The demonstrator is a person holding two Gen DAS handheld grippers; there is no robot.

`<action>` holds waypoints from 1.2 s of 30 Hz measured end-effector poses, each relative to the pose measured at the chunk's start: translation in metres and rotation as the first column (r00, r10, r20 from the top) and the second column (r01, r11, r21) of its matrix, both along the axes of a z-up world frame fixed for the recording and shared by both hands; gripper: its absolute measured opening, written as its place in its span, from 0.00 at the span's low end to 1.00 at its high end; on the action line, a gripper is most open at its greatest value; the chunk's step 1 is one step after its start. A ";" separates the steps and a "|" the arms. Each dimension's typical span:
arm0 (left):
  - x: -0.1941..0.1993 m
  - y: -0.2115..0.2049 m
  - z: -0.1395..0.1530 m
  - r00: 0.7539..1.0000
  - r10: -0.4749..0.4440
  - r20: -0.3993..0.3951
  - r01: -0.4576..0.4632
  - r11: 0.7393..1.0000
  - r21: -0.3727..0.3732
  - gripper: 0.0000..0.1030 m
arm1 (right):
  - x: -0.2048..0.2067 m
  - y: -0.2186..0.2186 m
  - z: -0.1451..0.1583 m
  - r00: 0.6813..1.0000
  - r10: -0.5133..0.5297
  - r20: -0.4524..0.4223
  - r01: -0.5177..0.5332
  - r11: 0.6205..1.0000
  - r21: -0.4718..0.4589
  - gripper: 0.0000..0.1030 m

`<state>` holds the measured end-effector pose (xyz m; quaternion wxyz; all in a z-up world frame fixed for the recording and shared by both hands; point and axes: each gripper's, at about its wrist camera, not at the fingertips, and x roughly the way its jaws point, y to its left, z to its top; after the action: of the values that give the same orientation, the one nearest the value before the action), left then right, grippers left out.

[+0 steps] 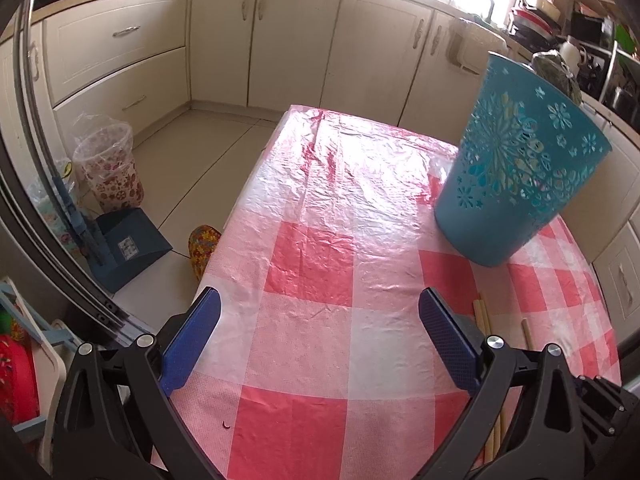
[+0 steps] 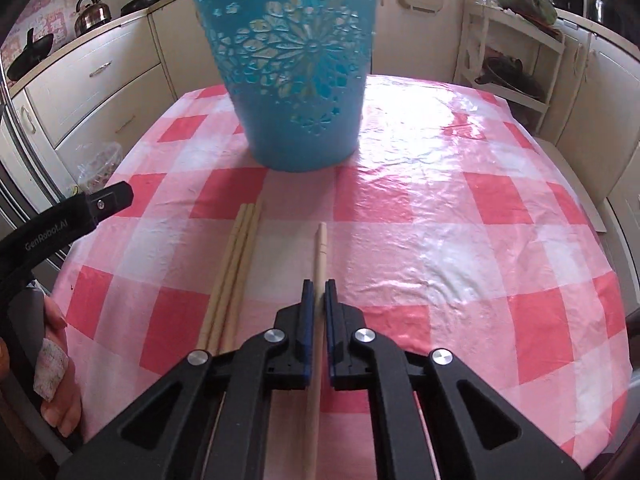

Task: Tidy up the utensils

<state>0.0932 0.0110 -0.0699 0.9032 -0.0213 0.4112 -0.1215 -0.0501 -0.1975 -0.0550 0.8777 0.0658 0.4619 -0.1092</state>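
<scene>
A blue perforated plastic basket (image 2: 298, 68) stands upright on the red-and-white checked tablecloth (image 2: 460, 208); it also shows in the left wrist view (image 1: 520, 168). My right gripper (image 2: 319, 286) is shut on a single wooden chopstick (image 2: 321, 248) that lies lengthwise between its blue pads, low over the cloth. Three more chopsticks (image 2: 236, 264) lie side by side to its left; their ends show in the left wrist view (image 1: 482, 316). My left gripper (image 1: 320, 304) is open and empty above the cloth, left of the basket; its body also shows in the right wrist view (image 2: 80, 212).
Cream kitchen cabinets (image 1: 280, 40) surround the table. On the floor to the left are a lined waste bin (image 1: 108, 168), a blue dustpan (image 1: 128, 244) and a patterned slipper (image 1: 202, 248). A white rack with pans (image 2: 516, 64) stands behind the table on the right.
</scene>
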 end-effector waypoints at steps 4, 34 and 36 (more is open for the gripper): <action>-0.024 -0.026 0.002 0.992 -0.126 -0.013 0.126 0.990 0.062 0.92 | -0.018 -0.021 0.001 0.999 -0.033 0.041 0.029 0.995 0.093 0.06; -0.023 -0.096 -0.008 0.938 -0.318 -0.136 0.331 0.940 0.082 0.06 | -0.022 -0.033 0.001 0.997 -0.048 0.062 0.036 0.983 0.180 0.06; -0.022 -0.092 -0.008 0.922 -0.356 -0.150 0.367 0.929 0.049 0.05 | -0.022 -0.032 0.001 0.997 -0.049 0.063 0.037 0.984 0.175 0.06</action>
<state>0.0710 -0.0808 -0.0779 0.8345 0.0808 0.4743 -0.2685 -0.0719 -0.2296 -0.0537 0.8810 0.1559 0.4385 -0.0853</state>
